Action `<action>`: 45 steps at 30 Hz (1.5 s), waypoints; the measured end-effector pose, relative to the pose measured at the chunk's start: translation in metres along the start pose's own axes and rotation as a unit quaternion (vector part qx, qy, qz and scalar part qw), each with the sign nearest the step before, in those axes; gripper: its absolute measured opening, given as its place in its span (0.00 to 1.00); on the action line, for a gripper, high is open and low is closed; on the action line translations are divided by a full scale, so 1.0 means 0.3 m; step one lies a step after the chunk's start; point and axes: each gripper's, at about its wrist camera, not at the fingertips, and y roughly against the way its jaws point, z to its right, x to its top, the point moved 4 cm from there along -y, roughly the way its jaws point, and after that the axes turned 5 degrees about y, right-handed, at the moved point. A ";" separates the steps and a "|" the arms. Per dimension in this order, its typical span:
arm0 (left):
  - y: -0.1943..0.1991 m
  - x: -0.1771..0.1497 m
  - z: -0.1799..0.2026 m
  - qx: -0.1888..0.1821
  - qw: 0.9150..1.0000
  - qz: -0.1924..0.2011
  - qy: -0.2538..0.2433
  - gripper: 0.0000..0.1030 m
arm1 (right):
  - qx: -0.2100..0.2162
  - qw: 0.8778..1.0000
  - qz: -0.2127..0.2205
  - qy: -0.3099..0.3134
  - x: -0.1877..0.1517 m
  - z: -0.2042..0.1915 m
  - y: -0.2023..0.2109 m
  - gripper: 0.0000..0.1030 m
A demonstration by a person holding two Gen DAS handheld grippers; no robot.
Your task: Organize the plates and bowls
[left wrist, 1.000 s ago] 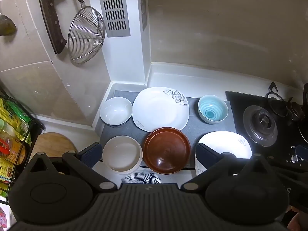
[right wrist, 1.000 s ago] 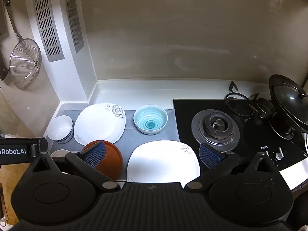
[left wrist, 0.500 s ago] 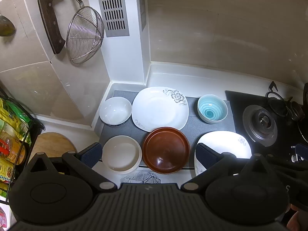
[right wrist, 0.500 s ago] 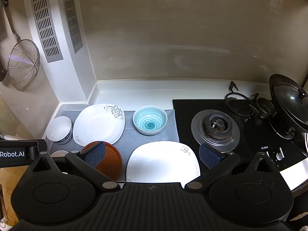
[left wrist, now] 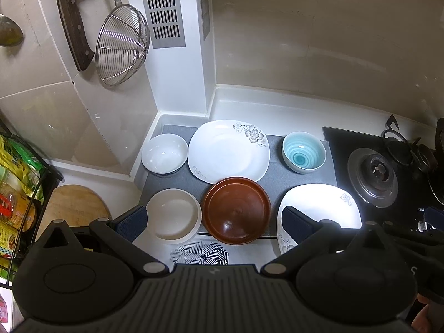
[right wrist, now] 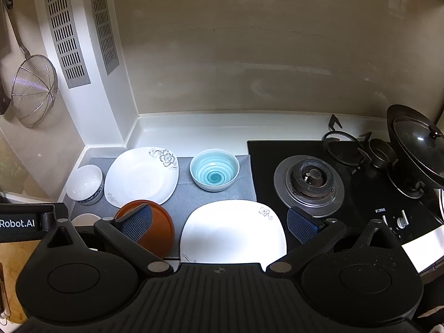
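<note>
Both grippers above the dishes, jaws spread wide, holding nothing.
Left gripper (left wrist: 213, 222) over glossy brown round plate (left wrist: 236, 210); right gripper (right wrist: 220, 223) over square white flower-printed plate (right wrist: 233, 230).

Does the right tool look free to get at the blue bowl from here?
Probably yes. The right tool is open and holds nothing, above the near white plate. The blue bowl stands alone on the gray mat just beyond, nothing over it.

"FOTILE" in white on the black hob (right wrist: 380, 210), by the knobs, just right of the right gripper (right wrist: 220, 220); same word, tiny, in the left wrist view (left wrist: 421, 209). "Robot.AI" in white on a black block (right wrist: 17, 223) just left of that gripper. Packet (left wrist: 11, 216) print left of the left gripper (left wrist: 213, 222) unreadable.
</note>
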 end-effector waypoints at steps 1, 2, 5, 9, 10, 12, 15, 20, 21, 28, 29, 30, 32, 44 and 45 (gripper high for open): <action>0.000 -0.001 0.001 0.000 1.000 0.000 0.000 1.00 | 0.000 1.000 0.000 0.000 0.000 0.000 0.000 1.00; 0.001 -0.004 0.001 0.000 1.000 -0.001 0.001 1.00 | -0.001 1.000 0.000 0.001 -0.001 0.001 0.001 1.00; 0.002 -0.007 0.006 -0.001 1.000 -0.002 0.001 1.00 | -0.002 1.000 0.000 0.000 -0.001 0.002 0.005 1.00; 0.003 -0.011 0.012 0.000 1.000 -0.003 0.001 1.00 | -0.003 1.000 -0.001 0.001 -0.007 0.005 0.010 1.00; 0.004 -0.011 0.012 0.000 1.000 -0.003 0.001 1.00 | -0.003 1.000 -0.001 0.001 -0.009 0.006 0.011 1.00; 0.007 -0.015 0.014 0.000 1.000 -0.002 0.001 1.00 | -0.003 1.000 -0.001 0.001 -0.008 0.006 0.012 1.00; 0.011 -0.017 0.015 0.000 1.000 -0.002 0.001 1.00 | -0.004 1.000 -0.001 0.001 -0.008 0.005 0.015 1.00; 0.010 -0.016 0.015 0.000 1.000 -0.003 0.001 1.00 | -0.004 1.000 0.001 0.002 -0.017 0.014 0.027 1.00; 0.011 -0.017 0.015 0.000 1.000 -0.003 0.001 1.00 | -0.004 1.000 0.001 0.002 -0.018 0.015 0.028 1.00; 0.010 -0.017 0.014 0.000 1.000 -0.002 0.001 1.00 | -0.005 1.000 0.000 0.003 -0.019 0.019 0.033 1.00; 0.010 -0.018 0.014 0.000 1.000 -0.002 0.000 1.00 | -0.005 1.000 0.000 0.003 -0.018 0.018 0.033 1.00; 0.010 -0.018 0.013 0.000 1.000 -0.002 0.000 1.00 | -0.006 1.000 0.000 0.004 -0.019 0.019 0.034 1.00; 0.011 -0.020 0.014 0.000 1.000 -0.002 0.001 1.00 | -0.005 1.000 0.000 0.003 -0.019 0.020 0.033 1.00; 0.005 -0.046 0.040 0.001 1.000 -0.011 0.005 1.00 | -0.007 1.000 -0.004 0.007 -0.027 0.036 0.036 1.00; 0.000 -0.047 0.042 0.001 1.000 -0.013 0.006 1.00 | -0.007 1.000 -0.004 0.007 -0.028 0.039 0.034 1.00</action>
